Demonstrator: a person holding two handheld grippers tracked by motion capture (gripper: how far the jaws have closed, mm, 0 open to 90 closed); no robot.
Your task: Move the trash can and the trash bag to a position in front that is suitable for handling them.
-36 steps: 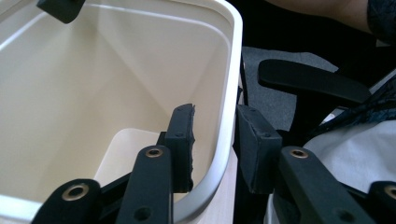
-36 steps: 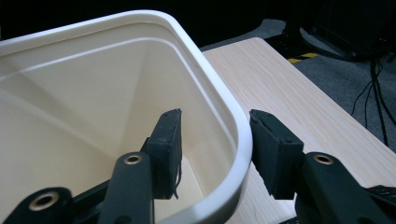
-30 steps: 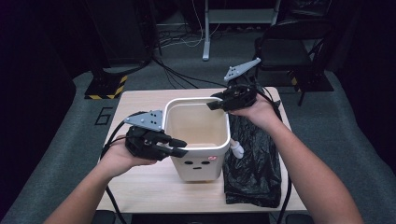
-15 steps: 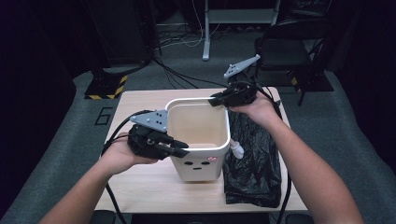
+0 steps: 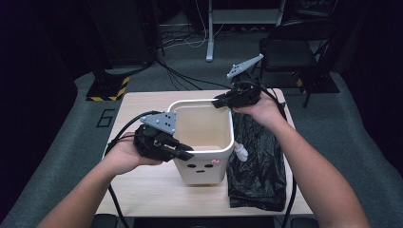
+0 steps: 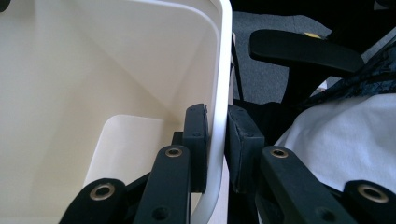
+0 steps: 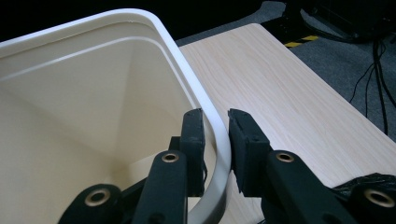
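Note:
A white square bin (image 5: pixel 199 166) with a small face on its front stands on the wooden table (image 5: pixel 142 104). My left gripper (image 5: pixel 187 154) is at the bin's near left rim. Its jaws have just been closing, one pad inside the wall (image 6: pixel 116 70) and one outside, and the left gripper (image 6: pixel 217 140) is shut on the rim. My right gripper (image 5: pixel 219 102) is at the far right corner. Its jaws have also been closing, and the right gripper (image 7: pixel 215 140) now clamps the curved rim of the bin (image 7: pixel 70 93). The bin looks empty.
A crumpled black plastic bag (image 5: pixel 254 161) lies on the table right of the bin, with a small white piece (image 5: pixel 241 153) at its edge. A black chair (image 5: pixel 294 42) and cables stand on the floor beyond the table. Bare wood (image 7: pixel 289 93) lies beside the bin.
Both hands stay at the bin's rim. The right gripper's tips have settled slightly lower onto the far corner; the left gripper has barely shifted.

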